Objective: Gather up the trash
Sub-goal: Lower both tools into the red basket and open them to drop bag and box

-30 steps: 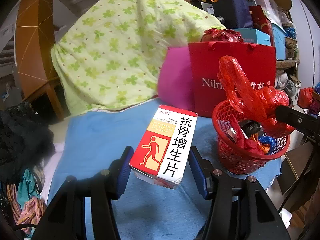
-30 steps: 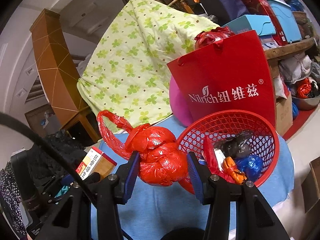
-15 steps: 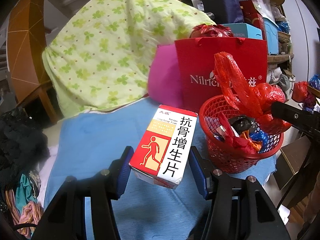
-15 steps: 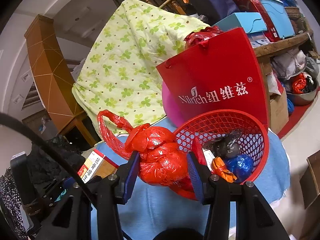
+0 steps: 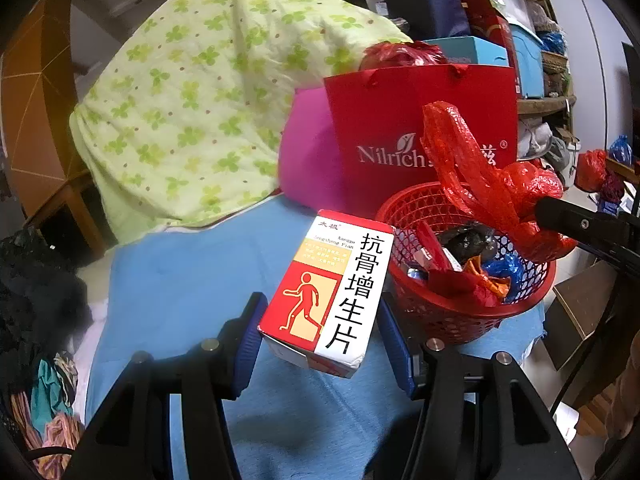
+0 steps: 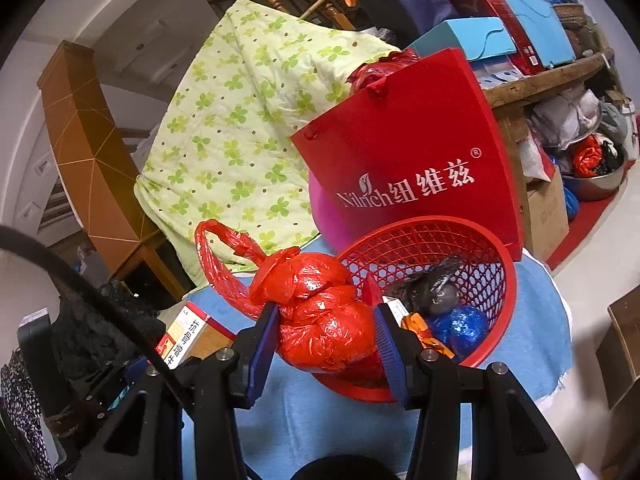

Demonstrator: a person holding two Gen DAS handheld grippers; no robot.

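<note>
Ahead of my right gripper (image 6: pixel 326 340) sits a red mesh basket (image 6: pixel 460 236) on blue cloth (image 5: pixel 192 272), already holding wrappers. That gripper clamps a knotted red plastic bag (image 6: pixel 324 332) near the rim; I should clear the rim before releasing. My left gripper (image 5: pixel 320 330) grips a medicine box (image 5: pixel 332 288), basket just right.

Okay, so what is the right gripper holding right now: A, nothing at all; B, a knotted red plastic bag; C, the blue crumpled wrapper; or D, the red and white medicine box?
B: in the right wrist view the right gripper has both fingers pressed against a knotted red plastic bag at the near rim of the red basket; the medicine box sits in the left gripper.
</note>
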